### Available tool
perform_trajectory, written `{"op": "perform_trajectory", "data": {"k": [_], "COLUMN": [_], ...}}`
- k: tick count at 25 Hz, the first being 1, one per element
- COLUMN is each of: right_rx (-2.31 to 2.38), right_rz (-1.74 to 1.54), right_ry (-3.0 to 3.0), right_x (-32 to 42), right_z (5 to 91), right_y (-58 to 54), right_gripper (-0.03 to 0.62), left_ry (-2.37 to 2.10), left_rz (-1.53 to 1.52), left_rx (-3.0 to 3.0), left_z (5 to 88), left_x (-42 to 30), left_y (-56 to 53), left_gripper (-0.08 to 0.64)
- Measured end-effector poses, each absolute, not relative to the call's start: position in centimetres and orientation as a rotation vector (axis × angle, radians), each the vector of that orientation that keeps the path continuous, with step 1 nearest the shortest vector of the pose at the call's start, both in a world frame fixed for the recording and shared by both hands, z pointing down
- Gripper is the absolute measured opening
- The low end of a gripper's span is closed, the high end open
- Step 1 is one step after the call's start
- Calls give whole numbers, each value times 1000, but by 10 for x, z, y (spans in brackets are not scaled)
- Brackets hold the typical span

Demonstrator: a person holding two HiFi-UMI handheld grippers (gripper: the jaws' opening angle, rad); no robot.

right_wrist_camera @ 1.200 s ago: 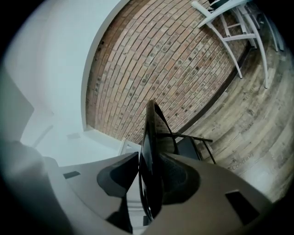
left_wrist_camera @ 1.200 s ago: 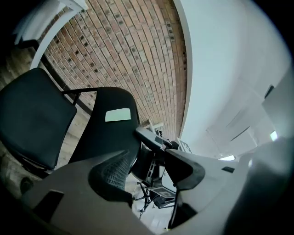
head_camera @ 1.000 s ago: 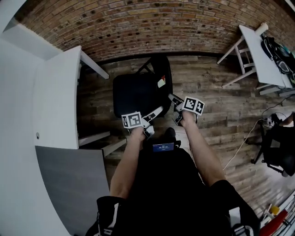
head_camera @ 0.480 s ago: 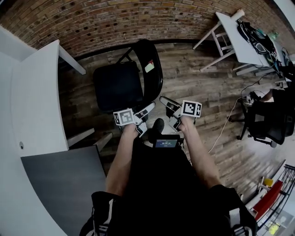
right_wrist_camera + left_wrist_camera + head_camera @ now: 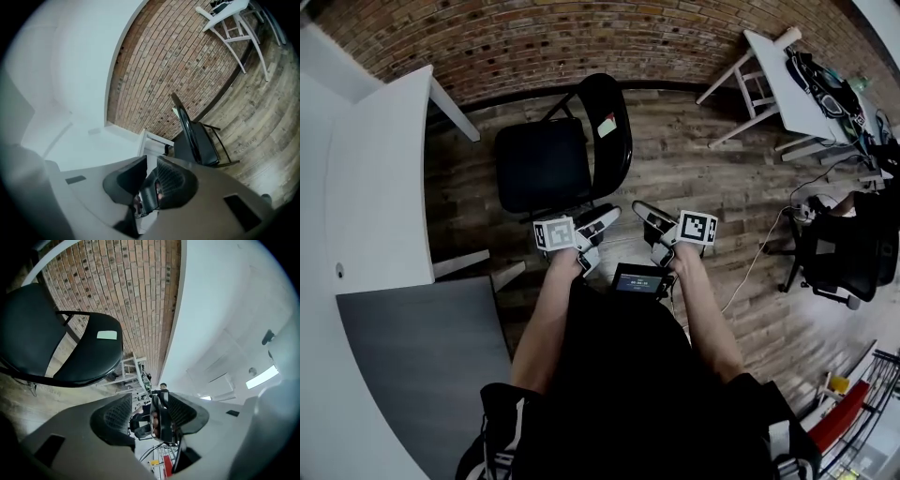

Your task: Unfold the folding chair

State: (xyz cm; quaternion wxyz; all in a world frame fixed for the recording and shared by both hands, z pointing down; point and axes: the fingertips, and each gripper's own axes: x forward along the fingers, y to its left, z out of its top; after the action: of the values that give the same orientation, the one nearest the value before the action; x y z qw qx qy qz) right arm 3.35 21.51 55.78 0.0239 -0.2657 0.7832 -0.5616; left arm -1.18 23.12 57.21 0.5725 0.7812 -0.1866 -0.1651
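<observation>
Head view: folding chair (image 5: 539,164) stood unfolded on the floor (image 5: 694,178), right of the white bench (image 5: 380,187).
Left gripper (image 5: 140,416): jaws spread, empty.
Right gripper (image 5: 151,180): jaws had been closing — slim gap, empty.

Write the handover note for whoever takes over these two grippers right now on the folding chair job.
Left gripper: open, nothing between its jaws, clear of the chair.
Right gripper: jaws have just been closing and now stand a narrow gap apart, nothing between them.
Black metal folding chair with padded seat: stands on the wooden plank floor by the red brick wall, seat flat, backrest up, touched by neither gripper.
Done: the chair looks unfolded.
Left: probably nothing; perhaps check that the seat is fully down.
</observation>
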Motion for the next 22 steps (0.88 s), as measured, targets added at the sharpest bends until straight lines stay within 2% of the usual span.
{"op": "perform_trajectory", "data": {"k": [15, 22], "right_rx": [-522, -323], "right_rz": [-1709, -1706], "right_ry": [2486, 2554], "right_x": [108, 109], "right_z": [546, 550], "right_y": [266, 299], "right_gripper": [58, 55], "left_ry": [-576, -663], "left_rz": [-369, -334], "left_rx": [1878, 1943], "left_z": [560, 556], "left_x": [62, 66], "left_y": [294, 326], "left_gripper": [258, 258]}}
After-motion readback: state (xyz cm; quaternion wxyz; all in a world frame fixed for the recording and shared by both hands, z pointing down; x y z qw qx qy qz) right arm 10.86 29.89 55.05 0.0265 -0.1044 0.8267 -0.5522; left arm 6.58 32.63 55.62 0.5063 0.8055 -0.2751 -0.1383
